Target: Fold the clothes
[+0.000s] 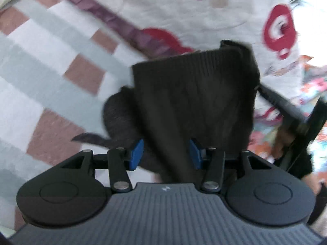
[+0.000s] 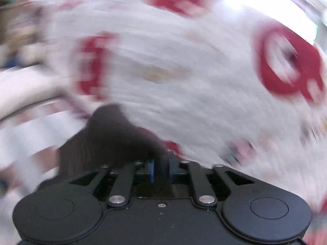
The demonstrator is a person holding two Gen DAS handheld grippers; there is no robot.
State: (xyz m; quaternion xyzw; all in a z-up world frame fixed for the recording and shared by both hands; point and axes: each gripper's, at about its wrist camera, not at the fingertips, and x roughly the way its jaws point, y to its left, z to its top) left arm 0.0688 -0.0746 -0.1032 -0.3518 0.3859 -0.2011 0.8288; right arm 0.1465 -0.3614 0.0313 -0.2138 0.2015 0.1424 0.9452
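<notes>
A dark ribbed knit garment (image 1: 194, 94) hangs folded in front of my left gripper (image 1: 166, 155) in the left wrist view. Its lower part runs down between the blue pads (image 1: 136, 155), which stand well apart, so this gripper is open with cloth in the gap. A rounded dark fold bulges out to the left of the pads. The right wrist view is heavily blurred. There, my right gripper (image 2: 161, 170) has its blue pads close together with a bunch of the dark garment (image 2: 114, 134) pinched between them, and the cloth trails off to the left.
The garment hangs over a bed. On it lie a white quilt with red prints (image 1: 204, 20) edged by a purple band (image 1: 114, 20), and a grey, white and brown checked blanket (image 1: 51, 71). Colourful floral fabric (image 1: 314, 85) and blurred black bars (image 1: 296, 122) show at the right.
</notes>
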